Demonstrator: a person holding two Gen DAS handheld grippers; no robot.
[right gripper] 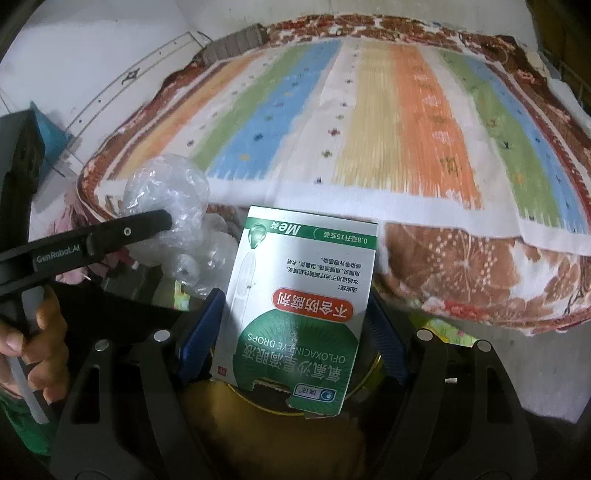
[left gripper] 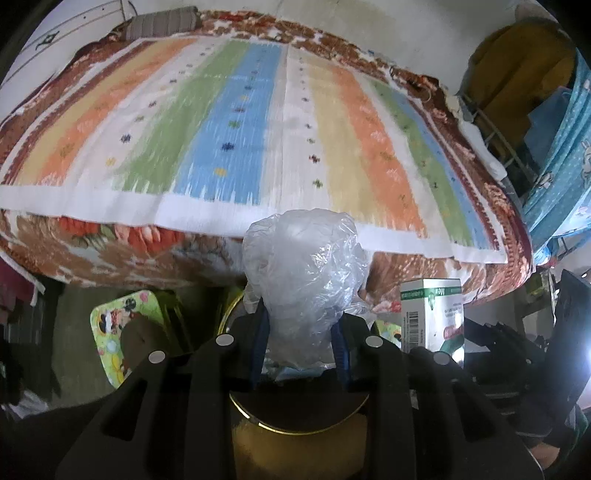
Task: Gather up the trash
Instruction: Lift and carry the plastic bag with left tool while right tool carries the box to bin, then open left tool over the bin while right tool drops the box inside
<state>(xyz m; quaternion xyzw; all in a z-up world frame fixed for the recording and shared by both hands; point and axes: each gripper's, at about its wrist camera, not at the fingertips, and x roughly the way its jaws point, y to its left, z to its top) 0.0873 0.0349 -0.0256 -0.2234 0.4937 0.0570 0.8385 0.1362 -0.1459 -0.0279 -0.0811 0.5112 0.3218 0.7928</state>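
striped bedspread (left gripper: pixel 236 122) below pale wall (left gripper: pixel 369 29)

Box (right gripper: pixel 299 295): "OFLOXACIN EYE DROPS", "Me". Left gripper (right gripper: pixel 168 220) arm: "GenRobot.AI".

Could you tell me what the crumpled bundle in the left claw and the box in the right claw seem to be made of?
The bundle looks like thin clear plastic film: translucent, glossy, sharply wrinkled. The box looks like printed cardboard with a slight sheen: flat panels, crisp folded edges, a torn flap at one end. The round container beneath both appears metallic, judging by its shiny gold rim, though that is less certain.
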